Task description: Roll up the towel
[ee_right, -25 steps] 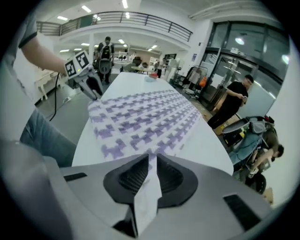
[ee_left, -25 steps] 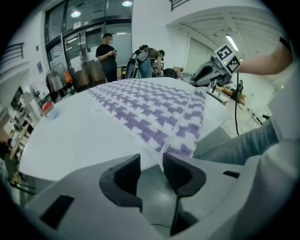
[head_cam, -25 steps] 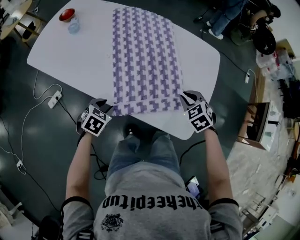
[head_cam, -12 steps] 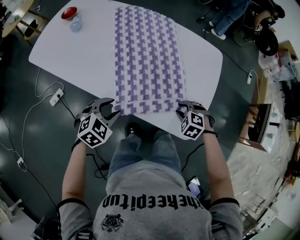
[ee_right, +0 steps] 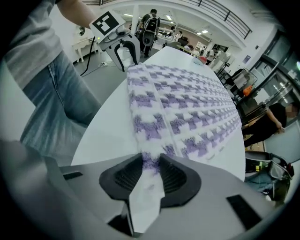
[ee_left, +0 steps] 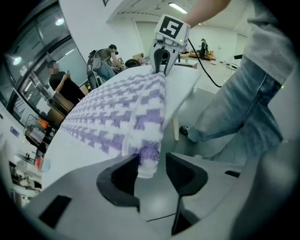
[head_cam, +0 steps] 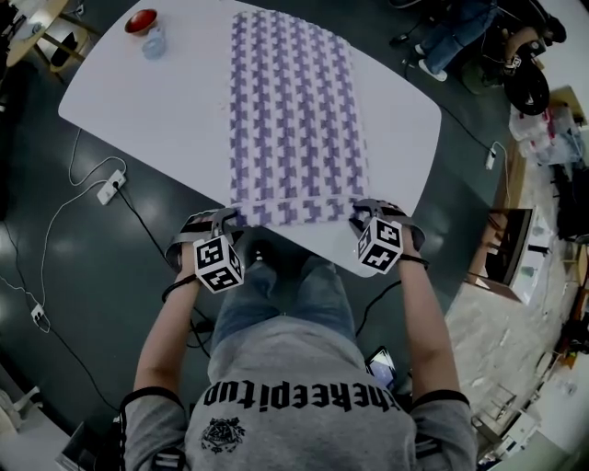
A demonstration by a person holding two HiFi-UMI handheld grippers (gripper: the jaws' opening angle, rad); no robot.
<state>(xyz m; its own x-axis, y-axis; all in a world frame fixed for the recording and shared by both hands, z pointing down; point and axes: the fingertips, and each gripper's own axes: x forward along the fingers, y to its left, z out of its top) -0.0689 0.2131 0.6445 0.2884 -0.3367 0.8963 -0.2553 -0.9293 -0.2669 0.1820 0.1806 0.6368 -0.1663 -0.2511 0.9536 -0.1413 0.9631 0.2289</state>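
1. Towel (head_cam: pixel 296 101): purple-and-white check, lying flat on the white table (head_cam: pixel 138 101). Its long axis runs from 12 o'clock to 6 o'clock in the head view. The far end is near the table's 12 o'clock edge and the near end is at the 6 o'clock edge, in front of the person.
2. Near end of the towel: turned over once into a narrow band across its full width. The rest is unrolled.
3. Left gripper (head_cam: pixel 219 223): at the towel's 7 o'clock corner, pointing steeply down. Its jaws have just been opening and stand wide apart. The corner of the folded band hangs between them, lying against one pad with a clear gap to the other, so it is not clamped.
4. Right gripper (head_cam: pixel 373 210): at the towel's 5 o'clock corner, also pointing steeply down. Its jaws have just been opening and are partly apart. The folded corner fills the gap and both ribbed pads bear on the cloth, so this corner is gripped.
5. The two grippers face each other along the folded band, one at each end.
6. Red bowl (head_cam: pixel 141 20): near the table's 10 o'clock corner, with a small clear container (head_cam: pixel 154 41) just beside it at its 5 o'clock. Both are well apart from the towel.
7. Floor at the table's 8 o'clock: white power strip (head_cam: pixel 112 186) with a trailing cable.
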